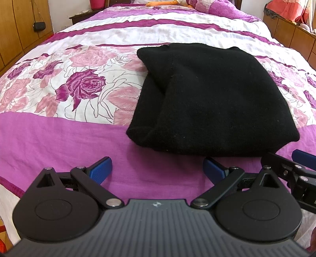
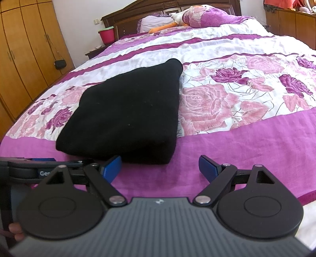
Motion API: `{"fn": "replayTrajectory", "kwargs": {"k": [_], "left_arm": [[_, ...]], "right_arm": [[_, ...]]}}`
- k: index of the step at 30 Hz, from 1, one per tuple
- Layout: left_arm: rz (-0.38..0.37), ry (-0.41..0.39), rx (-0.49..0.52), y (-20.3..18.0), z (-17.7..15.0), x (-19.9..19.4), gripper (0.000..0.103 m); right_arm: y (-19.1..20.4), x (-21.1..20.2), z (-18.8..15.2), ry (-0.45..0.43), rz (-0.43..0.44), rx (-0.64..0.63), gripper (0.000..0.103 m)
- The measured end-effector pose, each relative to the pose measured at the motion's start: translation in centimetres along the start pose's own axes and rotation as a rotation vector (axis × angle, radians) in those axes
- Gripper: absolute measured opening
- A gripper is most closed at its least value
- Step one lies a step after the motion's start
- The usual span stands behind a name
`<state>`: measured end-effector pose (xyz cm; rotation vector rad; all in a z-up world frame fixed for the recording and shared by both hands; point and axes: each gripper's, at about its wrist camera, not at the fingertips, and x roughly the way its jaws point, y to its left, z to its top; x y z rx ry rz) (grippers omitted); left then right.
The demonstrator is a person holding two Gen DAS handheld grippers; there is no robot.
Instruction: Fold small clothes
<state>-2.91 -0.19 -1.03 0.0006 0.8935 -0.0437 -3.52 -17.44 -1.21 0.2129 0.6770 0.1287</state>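
A black knit garment lies folded into a thick rectangle on the bed; in the right wrist view it lies ahead and to the left. My left gripper is open and empty, just short of the garment's near edge. My right gripper is open and empty, just short of the garment's near right corner. The right gripper's finger shows at the right edge of the left wrist view. The left gripper's body shows at the left of the right wrist view.
The bed has a purple, white and rose-print cover. Wooden wardrobes stand to the left. A headboard, pillows and a soft toy lie at the far end. A pink bucket sits on a bedside table.
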Motion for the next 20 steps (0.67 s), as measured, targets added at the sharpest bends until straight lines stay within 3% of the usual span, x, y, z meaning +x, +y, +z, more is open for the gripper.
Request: {"fn": "replayTrajectory", "kwargs": {"k": [20], "left_arm": [[-0.026,-0.027,0.039,-0.52,-0.14,-0.61,0.1]], "right_arm": [[0.18,-0.19,0.06,-0.003,0.008,-0.005,0.087]]}}
